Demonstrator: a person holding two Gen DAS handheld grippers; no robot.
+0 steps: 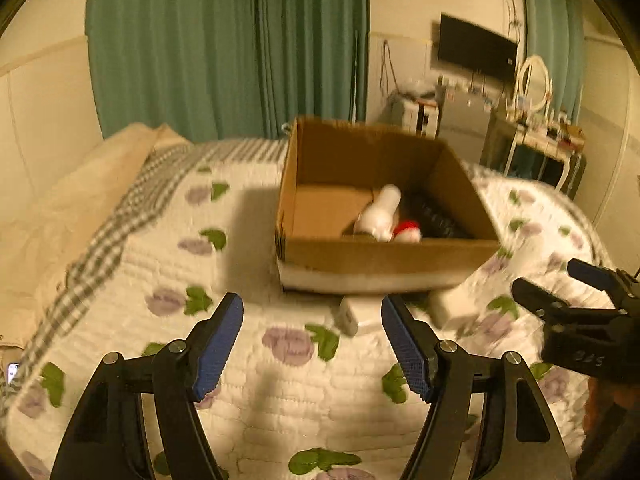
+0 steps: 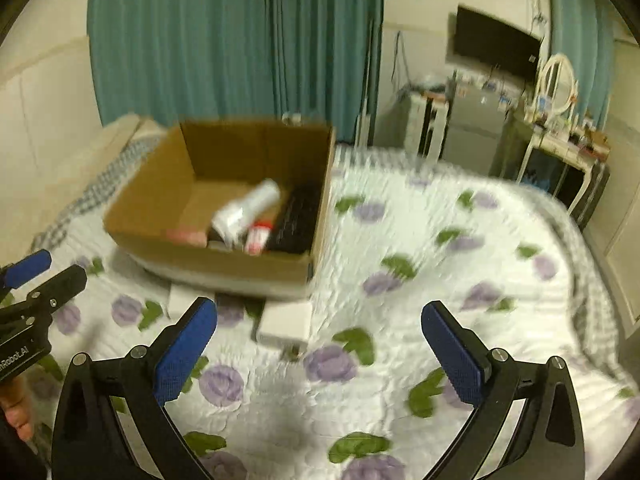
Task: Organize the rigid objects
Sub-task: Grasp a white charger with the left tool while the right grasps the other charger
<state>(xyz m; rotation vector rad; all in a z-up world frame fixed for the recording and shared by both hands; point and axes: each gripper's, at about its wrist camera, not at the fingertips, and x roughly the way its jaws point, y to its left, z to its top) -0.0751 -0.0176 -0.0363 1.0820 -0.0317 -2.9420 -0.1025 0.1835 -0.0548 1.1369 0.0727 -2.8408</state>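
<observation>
An open cardboard box [image 1: 384, 256] [image 2: 208, 248] sits on a floral quilt. Inside lie a white bottle [image 1: 380, 210] [image 2: 248, 208], a small red-capped container [image 1: 407, 231] [image 2: 258, 236] and a black object [image 1: 436, 216] [image 2: 298, 216]. Two white boxes lie on the quilt before it: one [image 1: 354, 314] [image 2: 284, 326] and another [image 1: 452, 306] [image 2: 180, 300]. My left gripper [image 1: 312, 344] is open and empty, just short of the first white box; it also shows in the right wrist view [image 2: 48, 272]. My right gripper [image 2: 320, 348] is open and empty, and shows in the left wrist view [image 1: 560, 280].
The bed's quilt [image 2: 440, 280] stretches right of the box. A beige pillow [image 1: 80, 200] lies at the left. Green curtains [image 1: 224, 48] hang behind. A fridge [image 2: 472, 128], a dressing table with mirror [image 2: 560, 136] and a wall television [image 2: 496, 44] stand at the back right.
</observation>
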